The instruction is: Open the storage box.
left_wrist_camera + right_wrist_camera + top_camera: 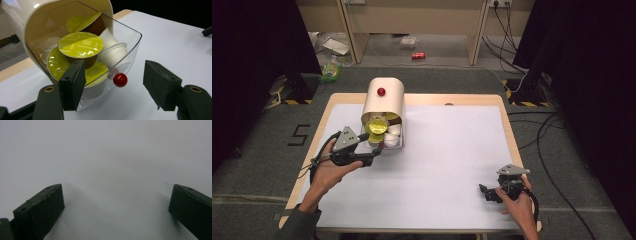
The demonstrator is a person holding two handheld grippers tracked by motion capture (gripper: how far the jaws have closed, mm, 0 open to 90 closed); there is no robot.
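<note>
Cream dispenser (22, 15), red knob (120, 80), yellow-green-lidded capsules (80, 45), clear drawer (130, 42).

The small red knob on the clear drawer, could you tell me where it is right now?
In the left gripper view the red knob sits on the clear drawer front, between the left gripper open jaws, just below the white capsule.

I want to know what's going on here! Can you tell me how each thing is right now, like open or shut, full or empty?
Capsule box: clear drawer tipped open.
Coffee capsules: piled in the drawer, foil lids sealed.
Red knob: on the drawer front, between the jaws, untouched.
Left gripper: open, at the drawer.
Right gripper: open, empty, over the white table cover.
</note>
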